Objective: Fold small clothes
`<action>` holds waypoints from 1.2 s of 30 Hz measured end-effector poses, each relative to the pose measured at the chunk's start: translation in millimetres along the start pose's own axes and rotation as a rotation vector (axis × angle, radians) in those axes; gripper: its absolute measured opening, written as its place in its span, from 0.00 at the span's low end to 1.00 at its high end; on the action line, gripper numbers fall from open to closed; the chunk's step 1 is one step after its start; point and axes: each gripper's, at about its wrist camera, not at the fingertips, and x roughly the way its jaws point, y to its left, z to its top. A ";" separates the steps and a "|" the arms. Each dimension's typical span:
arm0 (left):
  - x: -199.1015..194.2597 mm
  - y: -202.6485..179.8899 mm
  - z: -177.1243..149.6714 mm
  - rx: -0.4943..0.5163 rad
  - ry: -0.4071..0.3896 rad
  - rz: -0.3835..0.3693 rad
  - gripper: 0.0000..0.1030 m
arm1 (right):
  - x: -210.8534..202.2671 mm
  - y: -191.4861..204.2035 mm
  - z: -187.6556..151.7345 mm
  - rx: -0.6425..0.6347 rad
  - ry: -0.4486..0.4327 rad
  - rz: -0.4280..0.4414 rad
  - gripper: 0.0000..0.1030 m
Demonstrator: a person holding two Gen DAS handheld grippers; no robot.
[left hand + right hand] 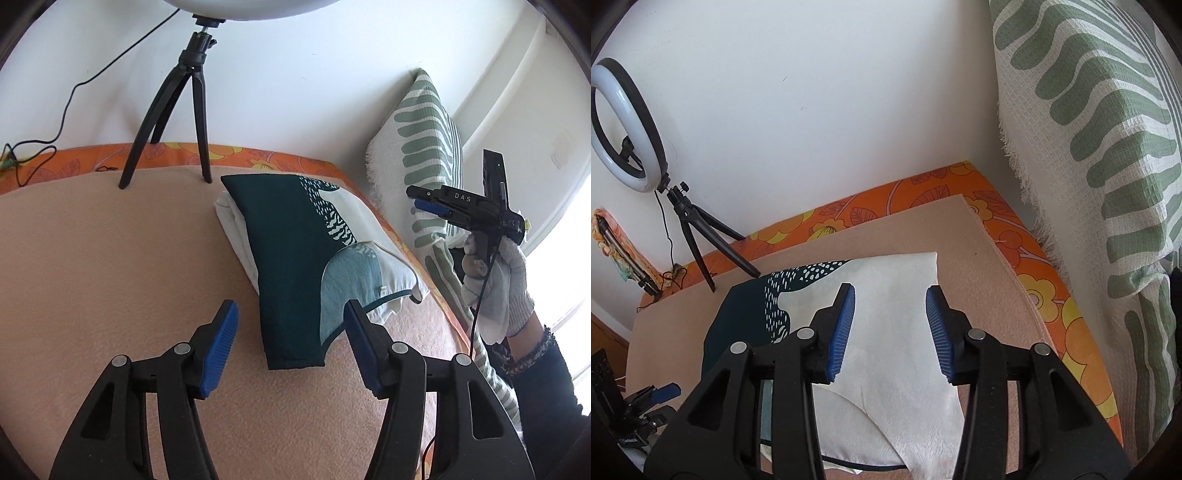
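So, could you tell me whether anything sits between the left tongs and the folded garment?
Nothing visible does. The left tongs hang open just short of the garment, with only bare blanket between. The tripod stands farther back, off to the side.

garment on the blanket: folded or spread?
Folded. The teal-and-white garment lies as a compact stack with layered edges; both grippers, left and right, are open, off it.
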 end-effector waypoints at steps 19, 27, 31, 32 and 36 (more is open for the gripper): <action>-94.4 -41.0 -32.4 0.114 -0.074 0.081 0.73 | -112.3 66.0 -56.2 -0.055 -0.110 -0.106 0.82; -134.7 -54.6 -53.9 0.180 -0.113 0.097 0.77 | -151.2 100.3 -84.4 -0.080 -0.152 -0.164 0.82; -155.3 -58.2 -65.7 0.209 -0.145 0.115 0.78 | -168.0 119.1 -101.4 -0.092 -0.170 -0.180 0.82; -160.1 -59.1 -68.6 0.218 -0.156 0.123 0.78 | -172.1 124.0 -105.9 -0.096 -0.175 -0.182 0.82; -176.3 -61.7 -80.0 0.245 -0.186 0.155 0.78 | -186.7 139.2 -122.1 -0.088 -0.183 -0.165 0.82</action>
